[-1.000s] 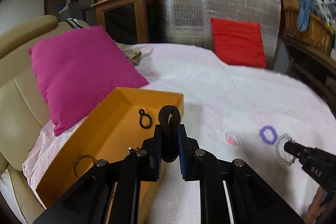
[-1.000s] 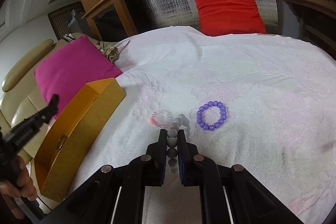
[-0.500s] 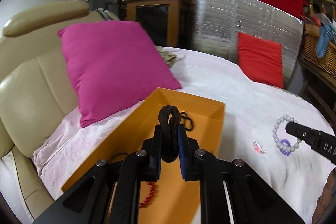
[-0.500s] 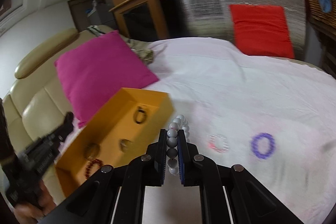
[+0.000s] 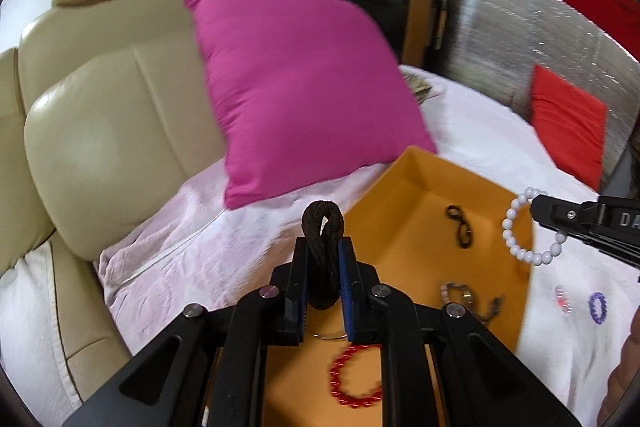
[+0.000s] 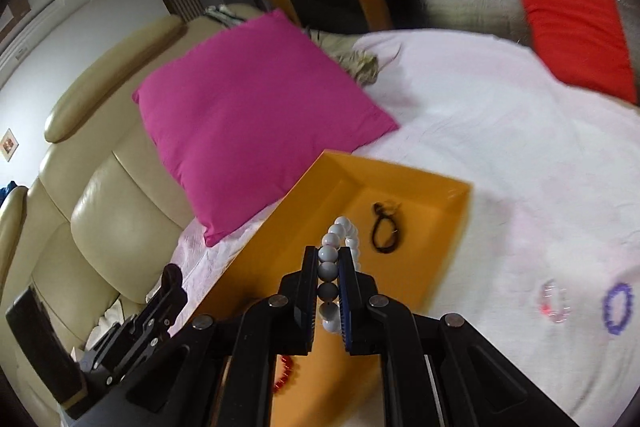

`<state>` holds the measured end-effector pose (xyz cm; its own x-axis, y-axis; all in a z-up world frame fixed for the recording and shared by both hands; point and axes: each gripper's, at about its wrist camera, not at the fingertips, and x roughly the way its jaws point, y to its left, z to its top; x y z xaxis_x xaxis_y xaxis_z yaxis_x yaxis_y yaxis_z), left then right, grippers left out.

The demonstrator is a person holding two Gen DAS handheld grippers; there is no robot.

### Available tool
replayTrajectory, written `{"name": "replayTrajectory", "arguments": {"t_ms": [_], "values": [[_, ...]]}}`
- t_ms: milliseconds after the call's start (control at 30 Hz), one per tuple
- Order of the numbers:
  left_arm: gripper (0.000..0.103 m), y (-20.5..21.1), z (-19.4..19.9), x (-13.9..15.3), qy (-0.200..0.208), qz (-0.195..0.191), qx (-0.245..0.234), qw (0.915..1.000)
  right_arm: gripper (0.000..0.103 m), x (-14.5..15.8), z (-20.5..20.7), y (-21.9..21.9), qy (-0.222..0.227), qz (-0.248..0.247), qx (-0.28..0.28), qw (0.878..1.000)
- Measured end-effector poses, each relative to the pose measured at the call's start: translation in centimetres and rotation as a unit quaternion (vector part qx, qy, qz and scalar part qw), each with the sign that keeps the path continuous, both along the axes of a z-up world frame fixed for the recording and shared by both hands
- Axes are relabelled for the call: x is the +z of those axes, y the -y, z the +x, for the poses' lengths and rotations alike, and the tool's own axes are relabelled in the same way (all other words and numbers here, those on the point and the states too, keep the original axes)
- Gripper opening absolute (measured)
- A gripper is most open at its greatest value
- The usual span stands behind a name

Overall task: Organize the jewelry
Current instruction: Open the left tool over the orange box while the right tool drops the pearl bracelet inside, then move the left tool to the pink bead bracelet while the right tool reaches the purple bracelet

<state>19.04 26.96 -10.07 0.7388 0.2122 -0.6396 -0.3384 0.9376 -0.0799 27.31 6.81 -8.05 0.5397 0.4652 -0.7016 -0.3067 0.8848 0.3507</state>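
The left gripper [image 5: 323, 275] is clamped on a dark hair tie [image 5: 323, 251], poised over the near end of the orange tray [image 5: 404, 195]. The right gripper [image 6: 329, 285] pinches a white bead bracelet [image 6: 334, 259] above the tray's middle — the delivery step. Next, I judge, each must lower and let go inside; a pink bracelet [image 6: 554, 301] and a purple bracelet [image 6: 618, 309] wait on the cloth.
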Motion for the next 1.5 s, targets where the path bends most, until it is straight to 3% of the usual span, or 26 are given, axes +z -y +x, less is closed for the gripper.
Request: {"name": "replayTrajectory", "arguments": {"t_ms": [433,700,867,933,1000,1067,1233,1367,1500], "values": [[0.015,-1.4,1.1,-2.8,-0.061,-0.003,0.027,0.9977,0.011,-6.3,3.6,-4.9,-0.109,-0.014,0.017,0.994],[0.016,-0.5,2.1,-4.1,-0.091,0.016,0.026,0.9954,0.011,-8.4,4.9,-6.8,-0.14,-0.02,0.02,0.99],[0.018,0.4,2.6,-4.7,-0.102,0.029,0.019,0.9942,0.011,-7.5,6.3,-6.2,-0.107,-0.023,0.002,0.994],[0.019,1.1,3.0,-4.7,-0.102,0.018,-0.001,0.9946,0.017,-7.1,7.0,-5.6,-0.109,-0.024,-0.007,0.994],[0.026,2.2,3.2,-4.6,-0.099,0.023,-0.017,0.9946,0.033,-6.6,7.3,-4.6,-0.104,-0.02,-0.016,0.994],[0.037,3.2,3.5,-4.4,-0.098,0.028,-0.034,0.9942,0.061,-5.7,7.2,-3.1,-0.089,-0.002,-0.026,0.996],[0.039,5.4,3.6,-3.6,-0.08,0.044,-0.058,0.9941,0.062,-3.0,5.6,1.2,-0.035,0.009,-0.039,0.999],[0.053,7.0,3.1,-2.4,-0.051,0.068,-0.059,0.9947,0.062,-1.2,3.5,5.3,0.0,-0.002,-0.052,0.999],[0.061,9.0,2.7,-1.3,-0.025,0.091,-0.069,0.9932,0.062,-0.8,0.8,10.2,0.013,-0.007,-0.076,0.997]]}}
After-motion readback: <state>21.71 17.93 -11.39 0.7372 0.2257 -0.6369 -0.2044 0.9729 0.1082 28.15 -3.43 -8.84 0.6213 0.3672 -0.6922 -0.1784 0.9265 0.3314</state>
